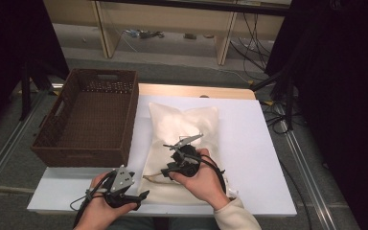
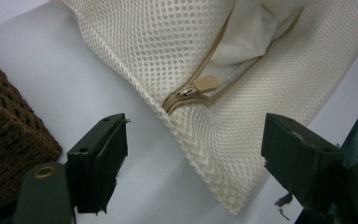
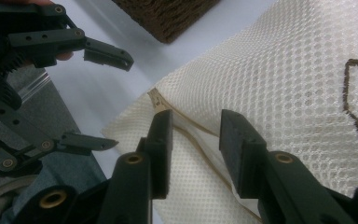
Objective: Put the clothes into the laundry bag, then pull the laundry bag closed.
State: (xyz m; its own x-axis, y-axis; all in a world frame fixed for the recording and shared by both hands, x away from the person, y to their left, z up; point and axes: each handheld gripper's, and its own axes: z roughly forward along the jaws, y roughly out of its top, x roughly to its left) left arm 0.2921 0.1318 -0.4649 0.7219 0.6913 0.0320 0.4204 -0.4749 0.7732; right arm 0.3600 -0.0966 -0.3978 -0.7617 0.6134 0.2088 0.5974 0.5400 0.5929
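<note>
Mesh bag [image 1: 182, 129] lies flat on counter [image 1: 249, 143], beside basket [image 1: 91, 120]. Left hand-held gripper [image 2: 193, 154] wide, nothing gripped, at bag's zipper [image 2: 200, 86] corner. Right hand-held gripper [image 3: 196, 140] part-open over mesh, nothing gripped.

The cream mesh zip bag [image 1: 182, 129] lies mid-worktop [image 1: 249, 143], with the brown wicker basket [image 1: 88, 115] just left of it. The right tool [image 1: 172, 168] sits over the bag's near end; the left tool [image 1: 136, 196] is at its near-left corner, before the basket.
</note>
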